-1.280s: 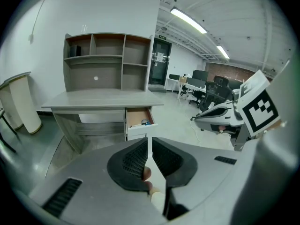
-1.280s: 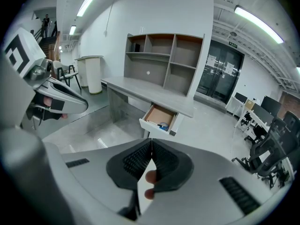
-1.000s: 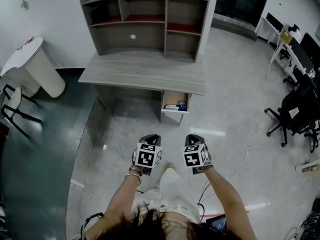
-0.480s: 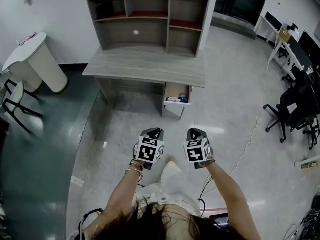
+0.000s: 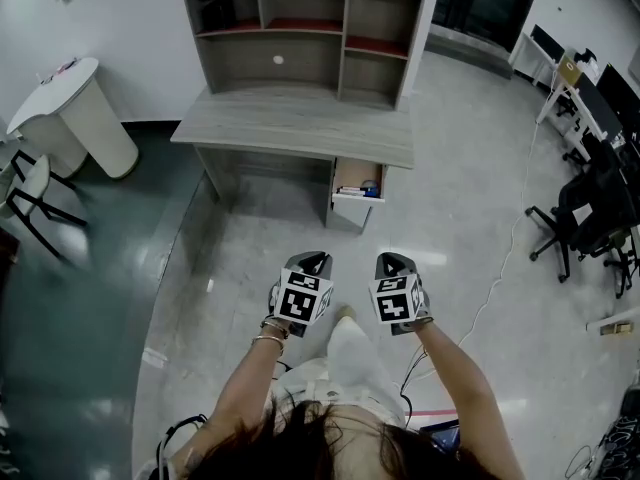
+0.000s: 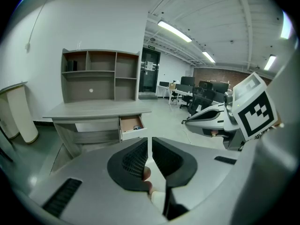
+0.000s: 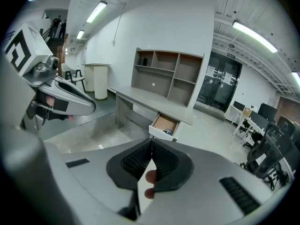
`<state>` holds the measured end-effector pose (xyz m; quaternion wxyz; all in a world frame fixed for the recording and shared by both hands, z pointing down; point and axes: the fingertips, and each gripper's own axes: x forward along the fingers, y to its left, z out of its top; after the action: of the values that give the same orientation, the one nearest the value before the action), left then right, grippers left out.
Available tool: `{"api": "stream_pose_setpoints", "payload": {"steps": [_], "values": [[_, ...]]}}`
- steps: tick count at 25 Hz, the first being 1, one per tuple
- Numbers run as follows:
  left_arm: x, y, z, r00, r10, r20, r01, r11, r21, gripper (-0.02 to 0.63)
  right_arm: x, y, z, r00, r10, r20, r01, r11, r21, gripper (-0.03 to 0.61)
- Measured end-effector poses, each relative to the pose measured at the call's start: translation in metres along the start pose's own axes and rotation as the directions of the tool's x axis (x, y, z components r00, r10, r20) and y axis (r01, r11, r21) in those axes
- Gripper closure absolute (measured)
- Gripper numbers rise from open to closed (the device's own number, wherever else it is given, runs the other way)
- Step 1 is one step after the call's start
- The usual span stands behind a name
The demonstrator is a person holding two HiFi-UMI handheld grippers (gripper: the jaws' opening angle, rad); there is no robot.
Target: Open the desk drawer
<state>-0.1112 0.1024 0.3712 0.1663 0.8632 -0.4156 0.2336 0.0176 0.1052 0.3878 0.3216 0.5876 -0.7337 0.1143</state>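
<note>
the left gripper (image 5: 312, 260) and right gripper (image 5: 393, 261) were both closed on nothing and held side by side, probably because the small white-fronted wooden drawer (image 5: 357, 190) already stood pulled out, well ahead of them, under the grey wooden desk (image 5: 290, 128).

Drawer (image 5: 357, 196) under desk (image 5: 290, 128) right end; contents (image 5: 366, 187) unclear.
</note>
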Motion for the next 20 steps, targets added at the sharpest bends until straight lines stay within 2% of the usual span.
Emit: {"api": "stream_pose_setpoints", "payload": {"steps": [5,11,20], "values": [[-0.011,-0.004,0.003,1.000,-0.009,0.024,0.009,1.000,-0.022,0.577,-0.010,0.005,0.000,1.000,-0.012,0.009,0.012,1.000,0.017,0.555],[-0.018,-0.013,0.006,0.999,-0.018,0.044,0.018,1.000,-0.015,0.577,-0.022,0.004,0.000,0.999,-0.032,0.024,0.031,0.999,0.037,0.555],[-0.025,-0.020,0.003,0.999,0.002,0.052,-0.001,1.000,-0.013,0.584,-0.031,0.009,-0.007,0.999,0.001,0.036,-0.002,1.000,0.024,0.555]]}}
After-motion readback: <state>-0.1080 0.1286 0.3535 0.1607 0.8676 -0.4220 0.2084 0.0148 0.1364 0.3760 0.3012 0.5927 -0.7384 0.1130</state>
